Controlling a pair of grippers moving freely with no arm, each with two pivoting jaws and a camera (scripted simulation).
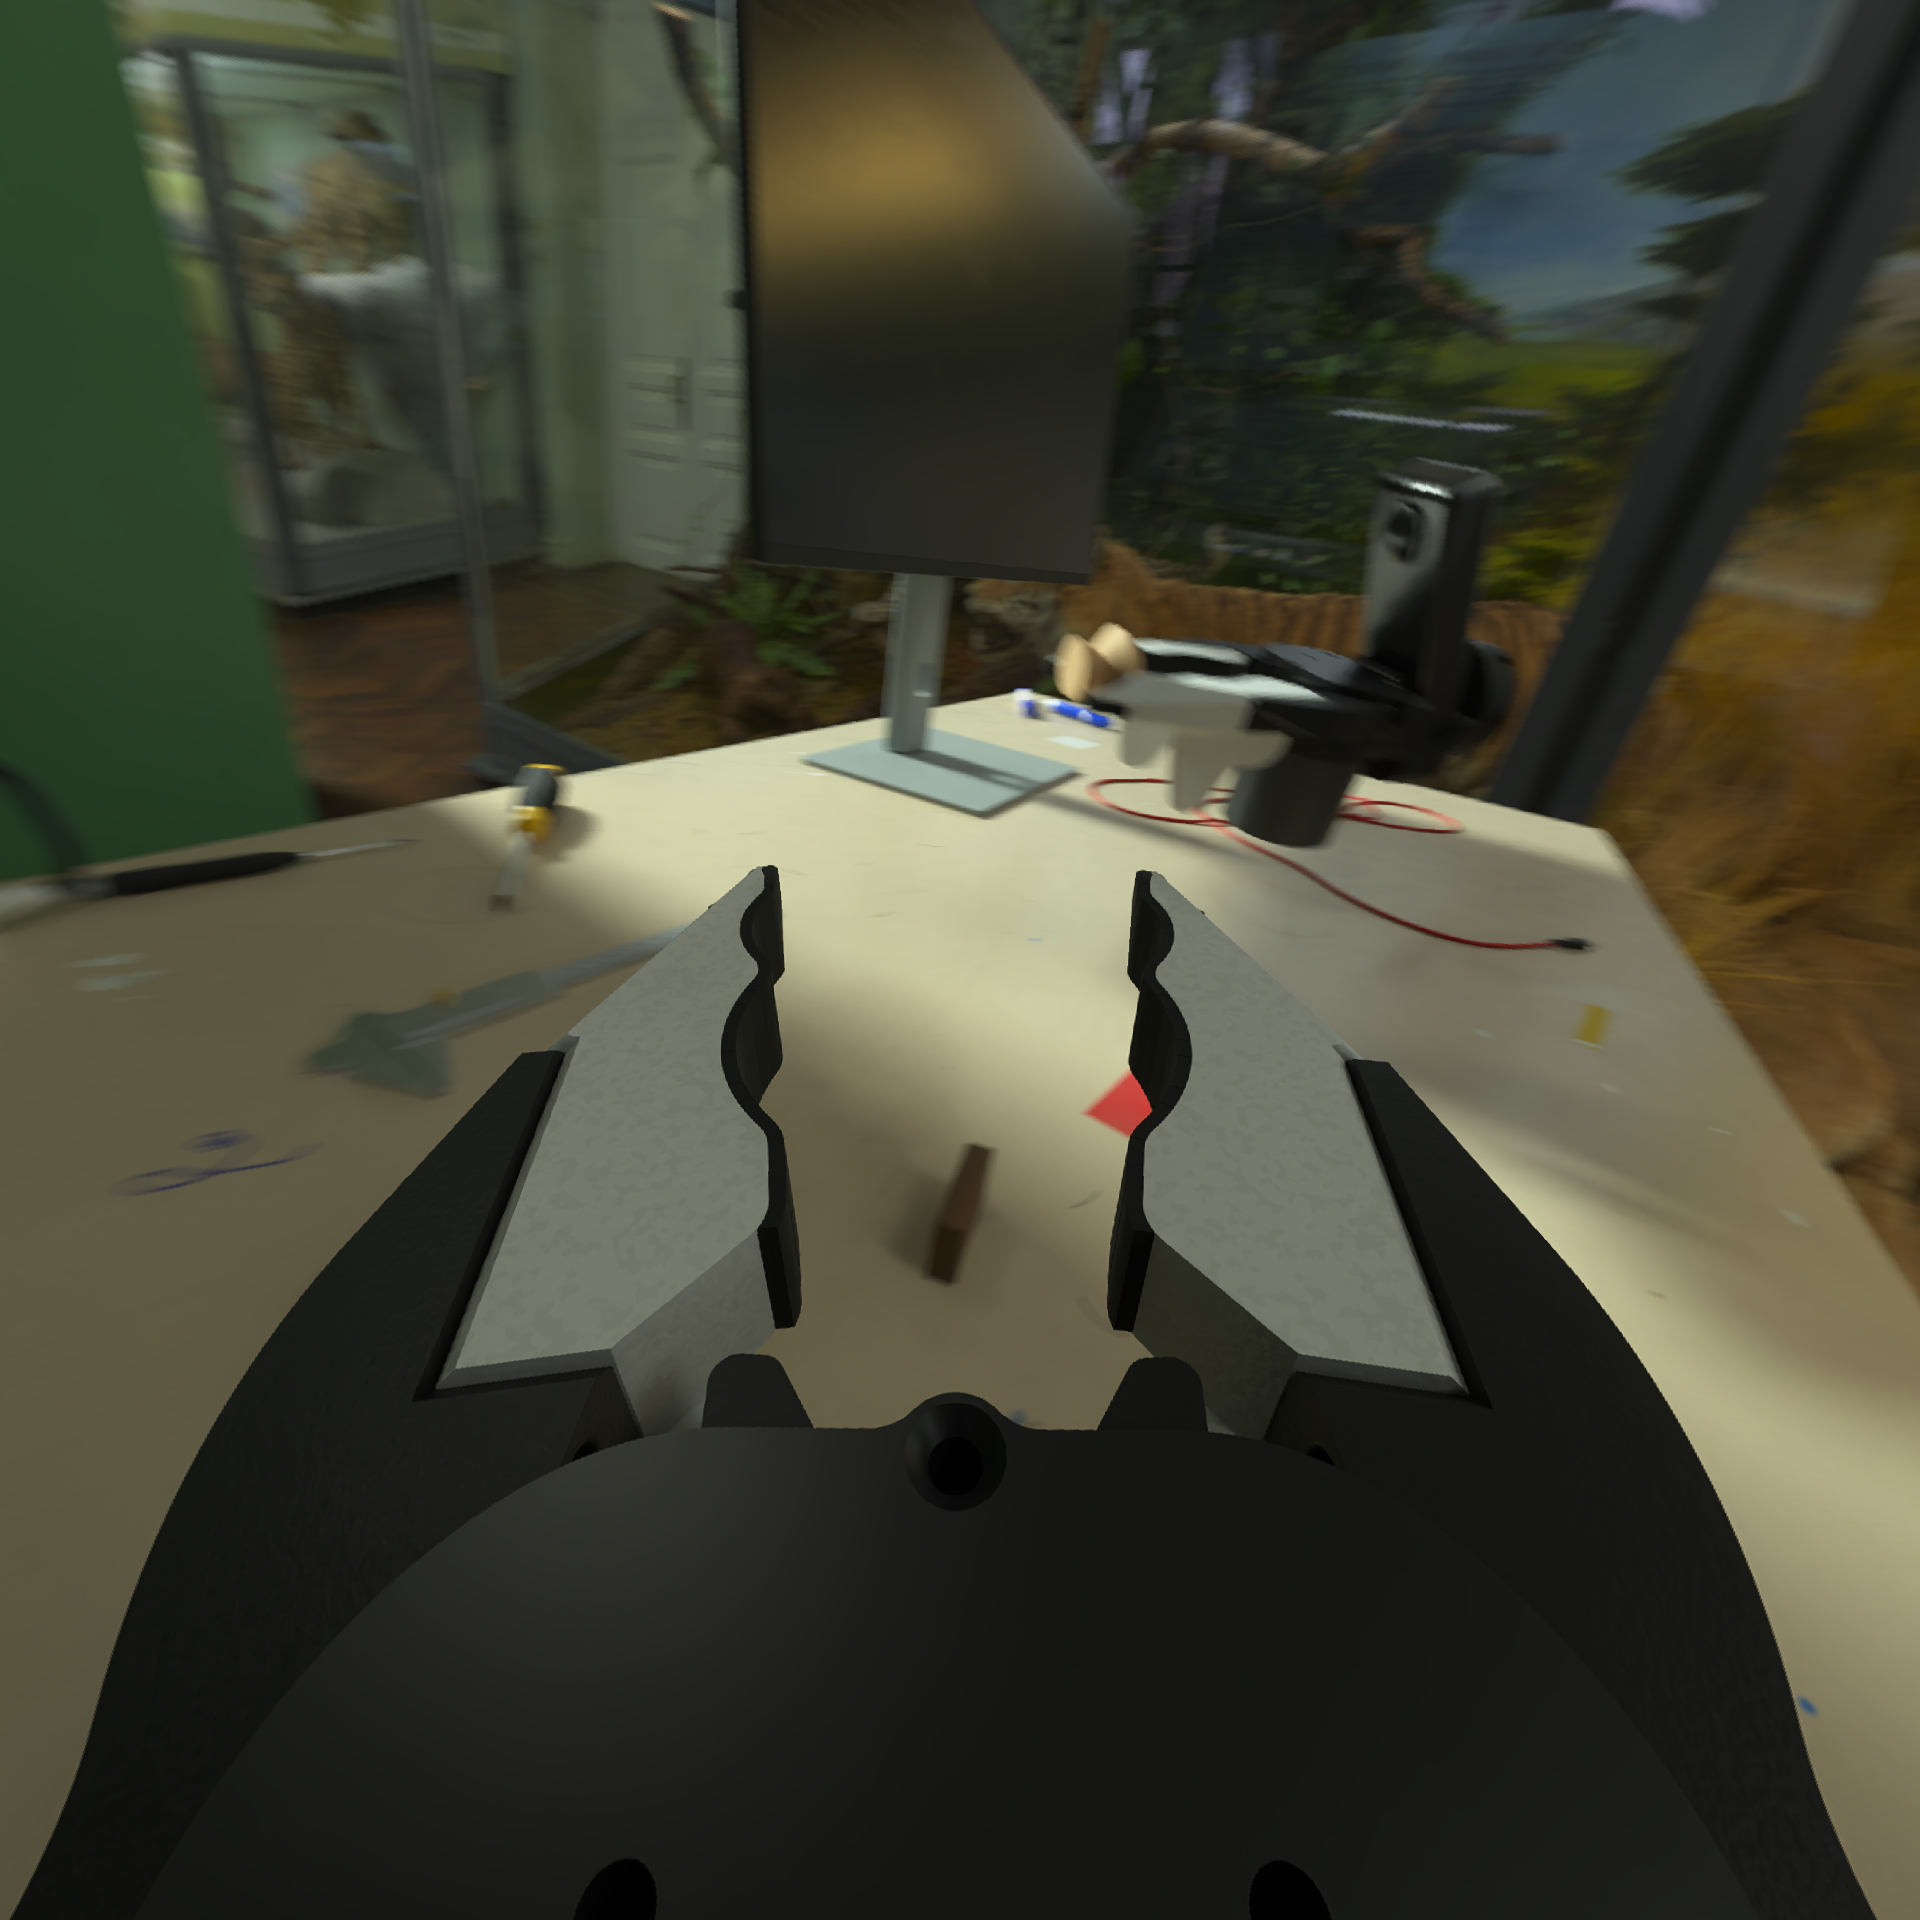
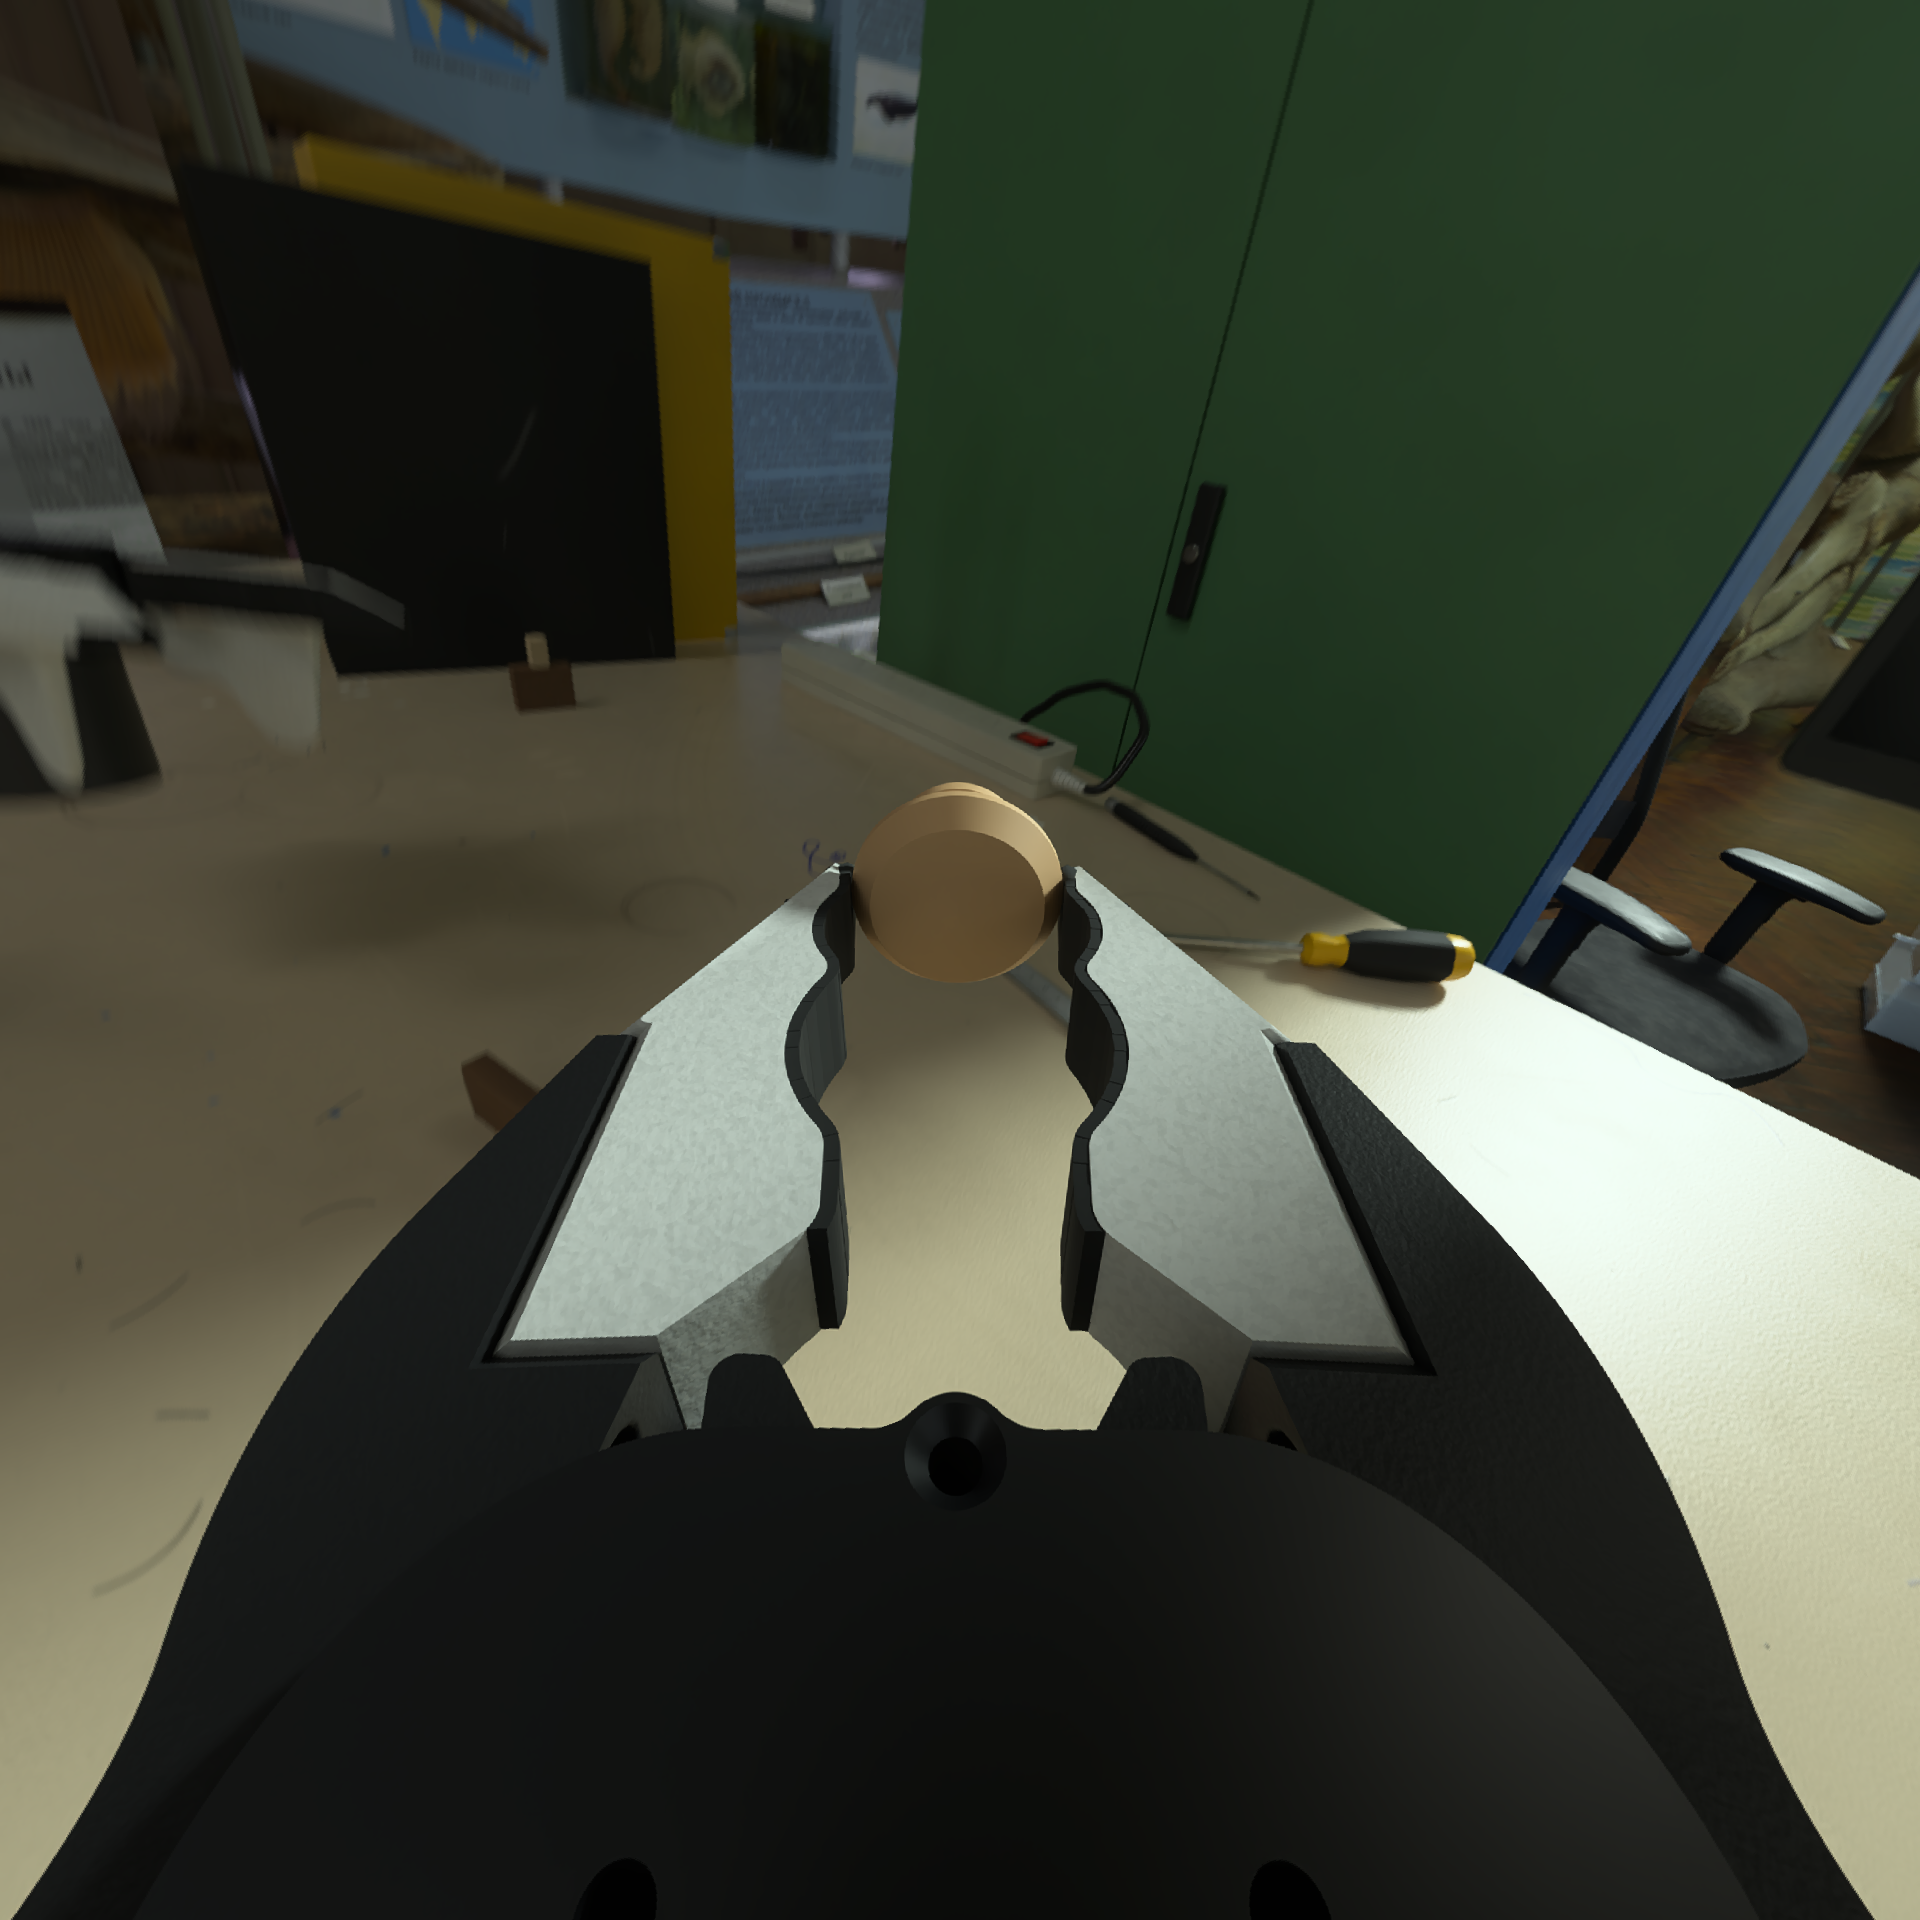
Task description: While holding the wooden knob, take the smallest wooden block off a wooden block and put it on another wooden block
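My right gripper (image 2: 956,883) is shut on the round, light wooden knob (image 2: 951,894), held above the table. It also shows in the left wrist view (image 1: 1081,665) with the knob (image 1: 1091,657) at its tips. A small light wooden block (image 2: 536,649) sits on a dark brown block (image 2: 542,686) far off, in front of a black monitor. Another dark brown block (image 2: 494,1086) lies partly hidden behind my right gripper's left finger. My left gripper (image 1: 956,883) is open and empty above the table. A dark brown block (image 1: 961,1210) lies on the table below, between its fingers.
A monitor (image 1: 935,291) on a grey stand (image 1: 940,769) stands at the back of the table (image 1: 312,1351). A red cable (image 1: 1351,883), a red paper scrap (image 1: 1117,1107), a yellow-and-black screwdriver (image 2: 1387,954) and a power strip (image 2: 935,717) lie around. A green panel (image 2: 1351,416) stands behind.
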